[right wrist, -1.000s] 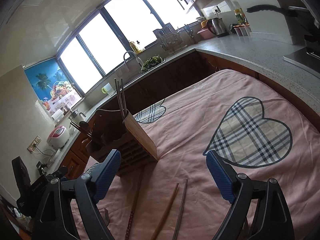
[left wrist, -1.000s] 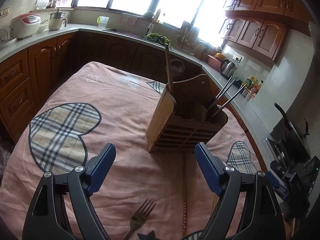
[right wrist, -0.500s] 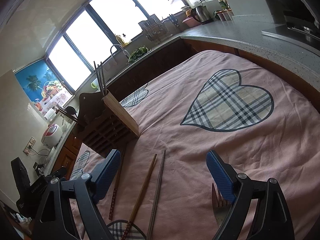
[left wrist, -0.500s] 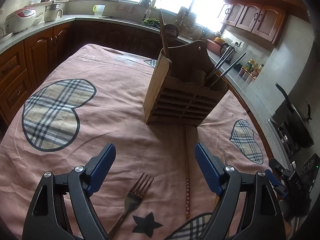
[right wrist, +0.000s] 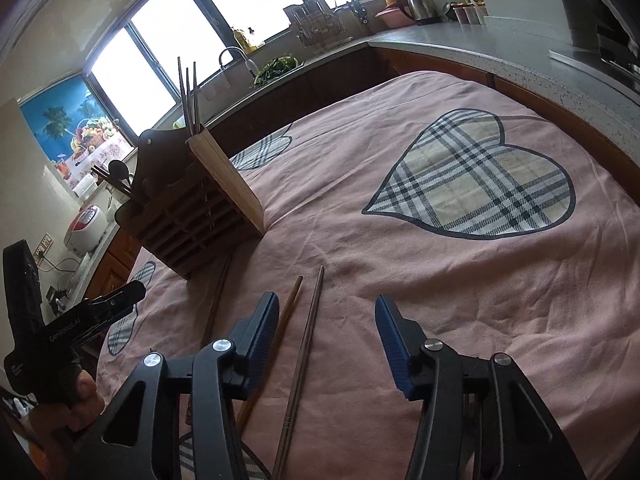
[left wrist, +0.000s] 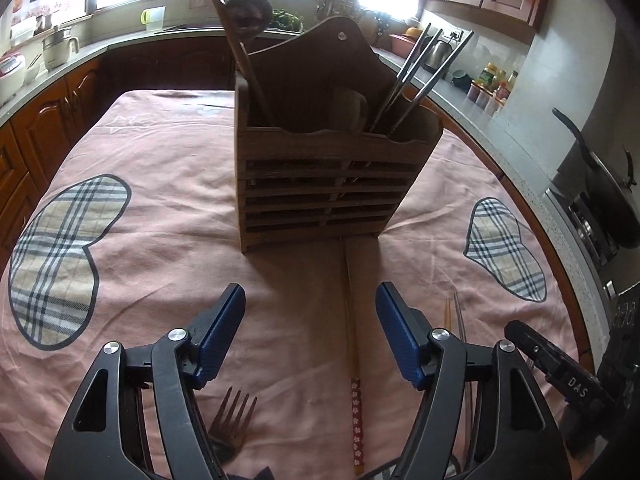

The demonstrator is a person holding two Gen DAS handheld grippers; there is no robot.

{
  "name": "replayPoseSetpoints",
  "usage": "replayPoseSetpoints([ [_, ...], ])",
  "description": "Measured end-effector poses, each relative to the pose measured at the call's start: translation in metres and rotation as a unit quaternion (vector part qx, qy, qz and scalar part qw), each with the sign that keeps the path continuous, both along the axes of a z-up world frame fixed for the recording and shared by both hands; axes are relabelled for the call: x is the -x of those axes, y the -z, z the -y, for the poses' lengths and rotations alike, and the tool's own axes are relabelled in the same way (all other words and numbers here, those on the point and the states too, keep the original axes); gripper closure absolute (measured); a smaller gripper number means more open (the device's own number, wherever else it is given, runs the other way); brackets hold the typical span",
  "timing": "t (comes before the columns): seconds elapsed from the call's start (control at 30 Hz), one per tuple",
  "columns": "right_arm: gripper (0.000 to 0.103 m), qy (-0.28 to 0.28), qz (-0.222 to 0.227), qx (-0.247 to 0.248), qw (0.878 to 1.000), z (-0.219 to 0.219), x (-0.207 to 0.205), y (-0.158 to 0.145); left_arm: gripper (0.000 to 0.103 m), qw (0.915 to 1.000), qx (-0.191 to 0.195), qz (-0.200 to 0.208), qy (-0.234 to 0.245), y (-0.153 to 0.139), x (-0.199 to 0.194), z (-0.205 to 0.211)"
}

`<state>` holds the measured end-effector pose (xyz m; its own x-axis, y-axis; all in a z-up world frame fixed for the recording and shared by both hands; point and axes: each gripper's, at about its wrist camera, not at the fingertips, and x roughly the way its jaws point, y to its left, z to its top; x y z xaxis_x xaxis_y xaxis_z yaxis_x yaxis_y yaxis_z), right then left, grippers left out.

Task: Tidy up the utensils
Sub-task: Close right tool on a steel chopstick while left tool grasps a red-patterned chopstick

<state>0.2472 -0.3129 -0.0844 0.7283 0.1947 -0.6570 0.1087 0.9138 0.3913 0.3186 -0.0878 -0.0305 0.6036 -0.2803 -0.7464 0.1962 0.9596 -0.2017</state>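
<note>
Wooden utensil holder [right wrist: 192, 212] as landmark: steel chopstick [right wrist: 306, 344] lies before it, long axis toward holder, between right gripper [right wrist: 326, 334] jaws, closing, ungrasped. Left gripper [left wrist: 310, 330] jaws likewise narrowing, empty.

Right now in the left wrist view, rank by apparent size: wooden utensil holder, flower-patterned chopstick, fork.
1. Wooden utensil holder, largest.
2. Flower-patterned chopstick, long but thin.
3. Fork, smallest showing; its handle is hidden behind the left gripper, so the rank is unsure.

Matt wooden caddy [left wrist: 324, 184] – slatted, rough-grained – stands on soft pink cloth [left wrist: 168, 184]; its chopsticks [left wrist: 416, 76] are glossy metal.
</note>
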Motion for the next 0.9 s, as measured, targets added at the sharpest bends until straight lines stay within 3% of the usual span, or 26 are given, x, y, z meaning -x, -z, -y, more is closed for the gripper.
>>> replayPoseSetpoints([
  [0.2,0.068,-0.029,-0.033,0.023,0.999,-0.015,-0.026,0.014,0.051,0.9988,-0.031,-0.031,0.019,0.019,-0.035,0.024],
  [0.3,0.075,-0.041,-0.047,0.028,0.998,-0.019,-0.038,0.019,0.053,0.9982,-0.043,-0.037,0.018,0.028,-0.047,0.032],
  [0.5,0.086,-0.053,-0.066,0.076,0.994,-0.027,-0.054,0.024,0.086,0.9948,-0.077,-0.054,0.038,0.047,-0.056,0.049],
  [0.57,0.087,-0.059,-0.068,0.085,0.992,-0.03,-0.056,0.024,0.091,0.9943,-0.088,-0.046,0.04,0.047,-0.055,0.052],
  [0.6,0.087,-0.062,-0.069,0.094,0.991,-0.032,-0.058,0.024,0.102,0.9934,-0.09,-0.056,0.045,0.049,-0.056,0.053],
  [0.73,0.09,-0.077,-0.069,0.137,0.985,-0.042,-0.058,0.023,0.103,0.9916,-0.106,-0.041,0.062,0.051,-0.045,0.058],
  [0.77,0.095,-0.081,-0.069,0.141,0.984,-0.044,-0.058,0.022,0.103,0.9914,-0.104,-0.041,0.068,0.051,-0.04,0.058],
  [0.9,0.096,-0.087,-0.065,0.127,0.986,-0.042,-0.054,0.023,0.103,0.9912,-0.091,-0.049,0.083,0.05,-0.02,0.05],
])
